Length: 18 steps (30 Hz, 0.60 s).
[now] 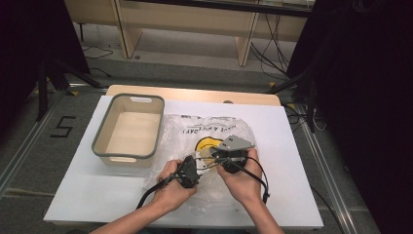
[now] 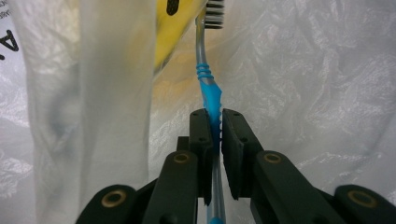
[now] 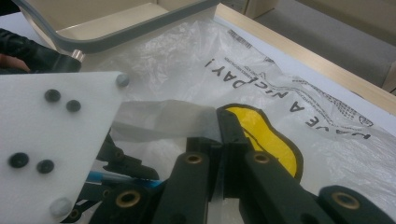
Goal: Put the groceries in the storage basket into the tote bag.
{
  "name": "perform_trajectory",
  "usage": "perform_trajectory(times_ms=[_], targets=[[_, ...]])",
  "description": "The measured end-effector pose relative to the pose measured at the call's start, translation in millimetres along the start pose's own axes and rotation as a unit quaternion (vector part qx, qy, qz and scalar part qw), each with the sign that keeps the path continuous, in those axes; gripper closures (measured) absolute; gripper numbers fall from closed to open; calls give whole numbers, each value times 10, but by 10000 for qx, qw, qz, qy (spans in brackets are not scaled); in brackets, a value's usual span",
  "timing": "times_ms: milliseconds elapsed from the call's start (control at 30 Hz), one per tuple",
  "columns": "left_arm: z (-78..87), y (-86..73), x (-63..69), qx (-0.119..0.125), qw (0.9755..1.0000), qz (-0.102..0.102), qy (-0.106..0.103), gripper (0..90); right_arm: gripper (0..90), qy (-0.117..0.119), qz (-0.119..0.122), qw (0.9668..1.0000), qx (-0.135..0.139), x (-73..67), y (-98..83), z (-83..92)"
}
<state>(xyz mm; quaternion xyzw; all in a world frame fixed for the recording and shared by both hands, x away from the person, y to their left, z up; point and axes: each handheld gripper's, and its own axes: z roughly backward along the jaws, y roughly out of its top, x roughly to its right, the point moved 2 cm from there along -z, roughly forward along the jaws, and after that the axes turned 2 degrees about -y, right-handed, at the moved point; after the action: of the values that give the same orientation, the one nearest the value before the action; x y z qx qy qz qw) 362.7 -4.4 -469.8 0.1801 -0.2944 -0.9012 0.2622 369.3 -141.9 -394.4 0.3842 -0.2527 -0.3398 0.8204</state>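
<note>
plastic bag (image 1: 214,141) flat on table just right of basket (image 1: 129,127) | right gripper (image 3: 219,123) jaws pressed together, pinching bag handle strip | left gripper (image 2: 214,122) jaws pinching toothbrush (image 2: 208,79) handle, bristle end over bag, past fingertips

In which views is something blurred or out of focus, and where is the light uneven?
Left gripper view: the bag handle close to the lens is soft, while the toothbrush is sharp. Right gripper view: the white plate at left is washed out and the jaws are slightly soft. High view: the table is bright, with dark side edges.
</note>
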Motion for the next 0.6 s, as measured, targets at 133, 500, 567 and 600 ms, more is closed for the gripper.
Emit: perform_trajectory(times_ms=[133, 500, 567, 600], targets=[[-7, 8, 3, -45, 10000, 43, 17, 823, 900, -1, -1, 10000, 0, -6, 0, -2], [-30, 28, -9, -113, 9998, -38, 138, 822, 900, -1, 24, 10000, -8, 0, -5, 1], [-24, 30, -3, -68, 9999, -13, 107, 819, 900, -4, 29, 10000, -7, 2, -8, 2], [-20, 31, 5, 5, 9999, 33, 98, 818, 900, -7, 27, 10000, -6, 3, -10, 2]])
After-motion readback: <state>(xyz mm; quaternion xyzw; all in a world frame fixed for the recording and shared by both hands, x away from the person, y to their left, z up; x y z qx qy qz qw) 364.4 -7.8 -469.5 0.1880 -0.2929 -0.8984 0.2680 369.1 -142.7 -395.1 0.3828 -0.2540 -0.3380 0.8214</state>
